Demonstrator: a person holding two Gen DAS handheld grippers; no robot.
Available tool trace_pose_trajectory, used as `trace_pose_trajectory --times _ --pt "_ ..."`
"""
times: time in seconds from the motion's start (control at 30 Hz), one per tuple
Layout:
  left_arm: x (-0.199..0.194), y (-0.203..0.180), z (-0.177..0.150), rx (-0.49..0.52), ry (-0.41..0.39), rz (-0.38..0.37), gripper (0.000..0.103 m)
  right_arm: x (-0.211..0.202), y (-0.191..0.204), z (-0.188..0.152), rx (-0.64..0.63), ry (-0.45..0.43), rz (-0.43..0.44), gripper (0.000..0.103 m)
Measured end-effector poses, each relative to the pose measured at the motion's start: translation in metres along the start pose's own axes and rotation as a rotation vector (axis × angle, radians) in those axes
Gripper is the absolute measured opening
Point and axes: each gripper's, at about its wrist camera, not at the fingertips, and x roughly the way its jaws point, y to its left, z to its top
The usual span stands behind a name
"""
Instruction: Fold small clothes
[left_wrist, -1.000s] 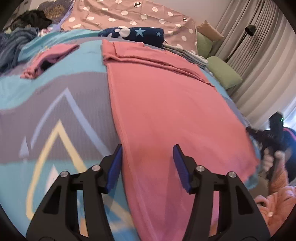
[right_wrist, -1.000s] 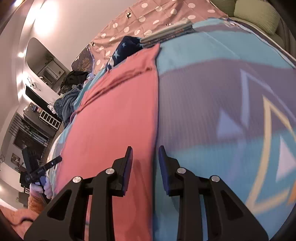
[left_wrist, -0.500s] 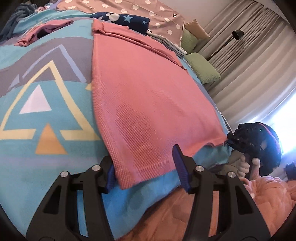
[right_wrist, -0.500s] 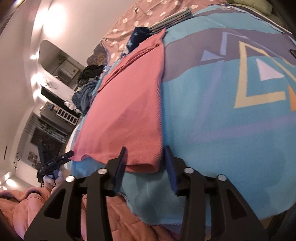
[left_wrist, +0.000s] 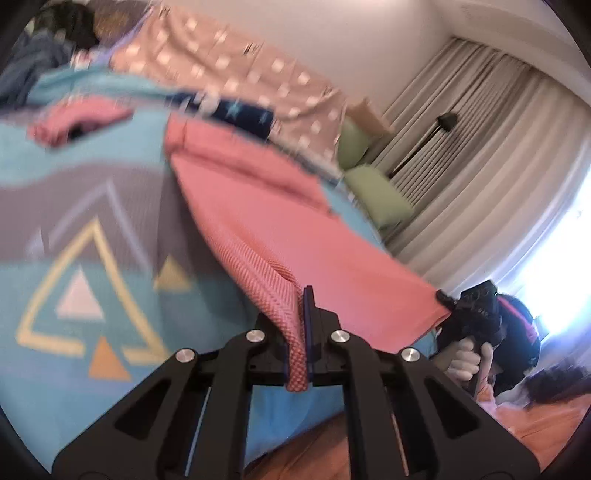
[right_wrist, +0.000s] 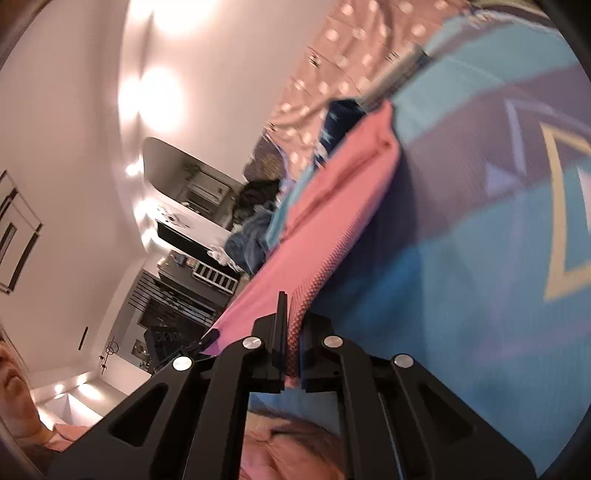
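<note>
The left gripper (left_wrist: 300, 332) is clamped on a near corner of the pink cloth (left_wrist: 295, 236), its jaws having just closed with the knit edge bunched between them at bottom centre. The right gripper (right_wrist: 291, 343) has likewise just closed on the other near corner of the cloth (right_wrist: 332, 206), a strip of red-pink mesh pinched between its jaws. From both corners the cloth runs up and away across the bed (left_wrist: 110, 206), its far end lying on the blue and grey cover with triangle shapes, its near edge lifted off it.

Only the left view shows the curtains (left_wrist: 480, 155) at the right, a black lamp (left_wrist: 445, 120) in front of them, two green pillows (left_wrist: 376, 195), and a small pink garment (left_wrist: 74, 120) crumpled at upper left on the cover. It also shows a hand (left_wrist: 467, 360) on the other gripper's handle at lower right, pinching the cloth's corner.

Only the right view shows the wall with bright lights (right_wrist: 155, 96) at upper left, dark shelving (right_wrist: 184, 295) at mid-left, and the other gripper as a dark shape at the cloth's left corner.

Both views show the dotted pink bedding (left_wrist: 229, 74) at the far end, a navy starred piece (left_wrist: 240, 112) before it, and dark clothes (right_wrist: 255, 221) piled beyond. No containers show in either view.
</note>
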Motion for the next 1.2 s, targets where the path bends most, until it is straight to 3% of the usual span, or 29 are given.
trace_pose_trajectory --times 0.13,0.43,0.57,0.67,0.87,1.2 --pt "-0.019 -0.016 0.018 0.028 -0.085 -0.012 0.005 -0.003 0.021 0.011 -0.056 -0.036 0.015 0.005" --pt "-0.036 -0.022 0.032 0.009 -0.145 -0.014 0.004 -0.020 0.043 0.035 -0.121 -0.115 0.027 0.005" --pt "-0.055 -0.043 0.039 0.066 -0.181 -0.037 0.004 -0.031 0.067 0.040 -0.189 -0.156 0.075 0.005" --pt "-0.062 -0.055 0.046 0.132 -0.198 -0.005 0.005 -0.038 0.080 0.043 -0.270 -0.182 0.011 0.005" --pt "-0.023 -0.023 0.068 0.060 -0.157 0.042 0.005 -0.001 0.050 0.062 -0.204 -0.165 -0.075 0.005" --pt "0.040 0.016 0.126 -0.008 -0.121 0.042 0.005 0.062 0.030 0.120 -0.190 -0.159 -0.159 0.005"
